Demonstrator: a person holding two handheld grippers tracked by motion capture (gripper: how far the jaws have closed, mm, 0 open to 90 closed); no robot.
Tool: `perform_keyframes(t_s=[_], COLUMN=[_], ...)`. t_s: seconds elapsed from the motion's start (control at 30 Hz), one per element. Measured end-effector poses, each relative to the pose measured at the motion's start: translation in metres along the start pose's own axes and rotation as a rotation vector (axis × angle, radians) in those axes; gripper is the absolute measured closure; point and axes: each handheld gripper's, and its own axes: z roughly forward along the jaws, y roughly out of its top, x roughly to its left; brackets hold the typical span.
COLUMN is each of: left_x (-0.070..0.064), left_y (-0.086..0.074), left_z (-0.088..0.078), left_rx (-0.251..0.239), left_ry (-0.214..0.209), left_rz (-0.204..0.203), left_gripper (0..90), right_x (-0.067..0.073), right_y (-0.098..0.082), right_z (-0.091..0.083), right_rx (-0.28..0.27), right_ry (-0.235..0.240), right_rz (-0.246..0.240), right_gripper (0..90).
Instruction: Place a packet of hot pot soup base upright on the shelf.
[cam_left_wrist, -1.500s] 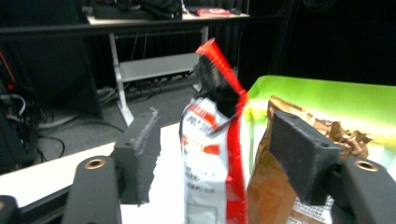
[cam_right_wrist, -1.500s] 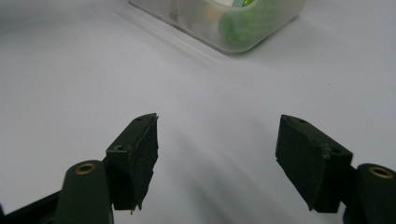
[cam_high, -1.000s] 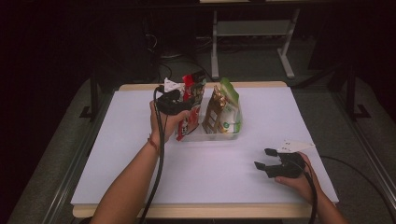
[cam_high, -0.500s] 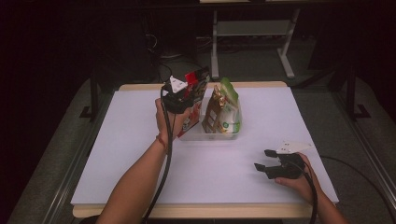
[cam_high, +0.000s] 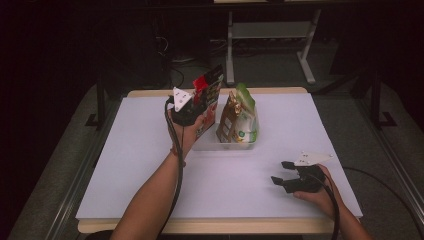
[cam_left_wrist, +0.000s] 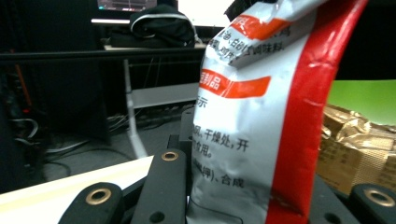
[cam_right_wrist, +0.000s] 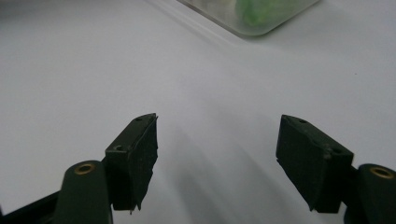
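Left forearm: comes in from the bottom centre-left of the high view and slants up to the middle, wrist bent back, palm side towards the camera.
Left gripper (cam_high: 192, 102): held up at centre-left of the high view, above the left end of the tray, its grey plate on top and its cable running down along the forearm.
Left jaws: have just been closing; they now grip the lower part of the pouch, which in the left gripper view stands between the two black jaws.
Pouch (cam_left_wrist: 261, 116): silver and red with printed text, upright, its top bent over; in the high view it rises from the gripper towards upper centre, over the left end of the tray.
Tray (cam_high: 225, 146): clear, shallow, on the white worktop (cam_high: 125, 165) at the centre of the high view.
Gold bag (cam_high: 229, 117): stands in the tray, just right of the pouch.
Green bag (cam_high: 247, 117): stands in the tray, touching the gold bag's right side.
Right hand (cam_high: 320, 192): at lower right of the high view, low over the worktop, wrist near the front edge.
Right gripper (cam_right_wrist: 217, 158): points towards frame left in the high view, well apart from the tray.
Right jaws: wide apart, nothing between them; bare worktop below them in the right gripper view.
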Motion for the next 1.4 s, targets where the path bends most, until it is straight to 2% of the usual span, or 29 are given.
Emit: perform_keyframes(t_s=[0.07,0.13,0.17,0.2,0.23,0.3,0.37,0.43,0.53,0.67,0.97,1.1,1.4], left_x=[0.002,0.003,0.006,0.006,0.006,0.004,0.004,0.005,0.006,0.01,0.012,0.014,0.014], left_y=[-0.011,-0.015,-0.021,-0.023,-0.025,-0.028,-0.03,-0.03,-0.028,-0.029,-0.028,-0.028,-0.026], left_z=[-0.002,-0.003,-0.005,-0.007,-0.008,-0.008,-0.011,-0.014,-0.015,-0.016,-0.017,-0.017,-0.018], left_rx=[-0.016,-0.011,-0.022,-0.029,-0.029,-0.001,0.01,0.022,0.045,0.055,0.076,0.083,0.103], left_ry=[-0.016,-0.017,-0.027,-0.029,-0.032,-0.042,-0.048,-0.058,-0.063,-0.062,-0.058,-0.056,-0.065], left_rz=[-0.015,-0.016,-0.039,-0.045,-0.033,0.006,0.014,-0.005,0.014,0.0,0.019,0.011,0.027], left_gripper=[74.7,74.5,74.4,74.2,74.1,73.6,73.2,72.6,72.0,71.8,71.1,69.8,67.3], right_x=[0.002,0.002,0.002,0.002,0.002,0.002,0.002,0.002,0.002,0.003,0.003,0.004,0.004], right_y=[0.001,0.001,0.001,0.001,0.001,0.001,0.001,0.001,0.001,0.002,0.002,0.003,0.003], right_z=[0.0,-0.001,-0.001,-0.001,-0.001,-0.001,-0.001,-0.001,0.0,-0.001,-0.002,-0.003,-0.004], right_rx=[0.0,-0.001,-0.004,-0.009,-0.009,-0.005,-0.003,-0.006,-0.001,-0.004,-0.009,-0.012,-0.015], right_ry=[0.006,0.006,0.006,0.009,0.01,0.008,0.009,0.008,0.007,0.006,0.004,0.002,-0.017], right_rz=[-0.011,-0.014,-0.015,-0.012,-0.012,-0.017,-0.019,-0.016,-0.013,-0.02,-0.019,-0.022,-0.035], right_gripper=[28.5,28.5,28.5,28.5,28.5,28.5,28.5,28.5,28.5,28.5,28.5,28.5,28.6])
